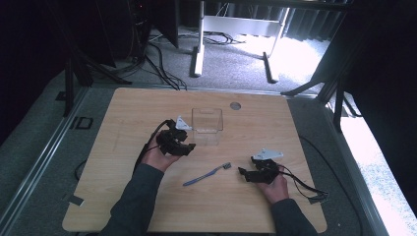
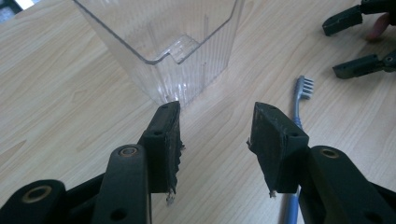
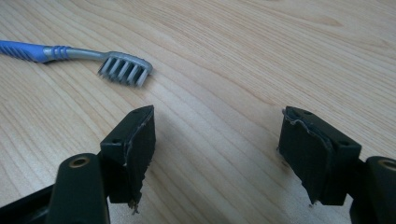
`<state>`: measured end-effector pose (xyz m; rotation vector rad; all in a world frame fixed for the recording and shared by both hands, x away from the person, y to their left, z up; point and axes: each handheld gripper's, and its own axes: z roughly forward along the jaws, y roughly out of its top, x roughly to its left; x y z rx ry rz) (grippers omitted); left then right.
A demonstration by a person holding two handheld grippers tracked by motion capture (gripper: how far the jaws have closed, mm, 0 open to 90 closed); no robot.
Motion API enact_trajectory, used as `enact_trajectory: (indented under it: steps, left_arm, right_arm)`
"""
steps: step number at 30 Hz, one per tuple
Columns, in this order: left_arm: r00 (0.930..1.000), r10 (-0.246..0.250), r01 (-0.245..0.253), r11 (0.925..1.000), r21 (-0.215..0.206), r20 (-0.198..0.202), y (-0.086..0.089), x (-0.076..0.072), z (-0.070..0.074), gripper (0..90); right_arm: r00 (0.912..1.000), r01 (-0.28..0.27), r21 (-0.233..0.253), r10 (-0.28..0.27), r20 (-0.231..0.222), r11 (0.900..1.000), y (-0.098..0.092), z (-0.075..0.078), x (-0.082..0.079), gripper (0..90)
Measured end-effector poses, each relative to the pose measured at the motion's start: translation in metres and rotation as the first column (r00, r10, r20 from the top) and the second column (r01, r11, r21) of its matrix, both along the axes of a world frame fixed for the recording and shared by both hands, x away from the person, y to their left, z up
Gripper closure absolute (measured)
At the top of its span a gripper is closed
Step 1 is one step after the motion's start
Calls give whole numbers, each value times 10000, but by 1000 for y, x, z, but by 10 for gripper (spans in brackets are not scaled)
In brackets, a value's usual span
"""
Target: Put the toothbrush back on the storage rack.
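Note:
A blue toothbrush [image 1: 207,175] lies flat on the wooden table [image 1: 147,206], its bristle head toward the right. A clear square plastic cup [image 1: 207,125] stands upright behind it, nothing inside. My left gripper [image 1: 189,146] sits just left of the cup, open and holding nothing; in the left gripper view the cup [image 2: 163,46] is right ahead of the jaws and the toothbrush [image 2: 299,105] runs past the right jaw. My right gripper [image 1: 242,171] rests open just right of the brush head. In the right gripper view the bristles [image 3: 125,70] lie ahead and to the left.
A round grommet [image 1: 235,105] is set in the table near the far edge. Cables trail from both grippers; the right one's cable [image 1: 310,189] loops toward the table's right edge. Beyond the table are floor cables and a desk frame [image 1: 231,29].

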<state>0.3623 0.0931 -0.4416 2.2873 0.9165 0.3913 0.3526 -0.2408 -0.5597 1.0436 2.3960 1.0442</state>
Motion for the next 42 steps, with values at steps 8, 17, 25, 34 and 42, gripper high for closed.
enact_trajectory:
  steps: [8,17,25,34,42]
  left_arm:
    - [9993,-326,330,9993,172,-185,-6,1,2,537]
    - [9976,-574,593,9969,511,-378,-14,1,4,558]
    - [9953,-752,797,9939,764,-605,-21,3,4,558]
    - [9929,-834,918,9906,1015,-845,-26,4,2,557]
    - [9902,-1017,1127,9867,1172,-954,-32,5,1,557]
  right_arm:
    - [10000,0,2,0,-4,10000,0,0,0,269]
    - [10000,-9,7,9,-7,10000,0,0,0,269]
    - [10000,-14,6,14,-5,10000,0,0,0,269]
    - [10000,-22,3,22,2,10000,0,0,0,269]
    - [10000,-23,2,23,2,10000,0,0,0,269]
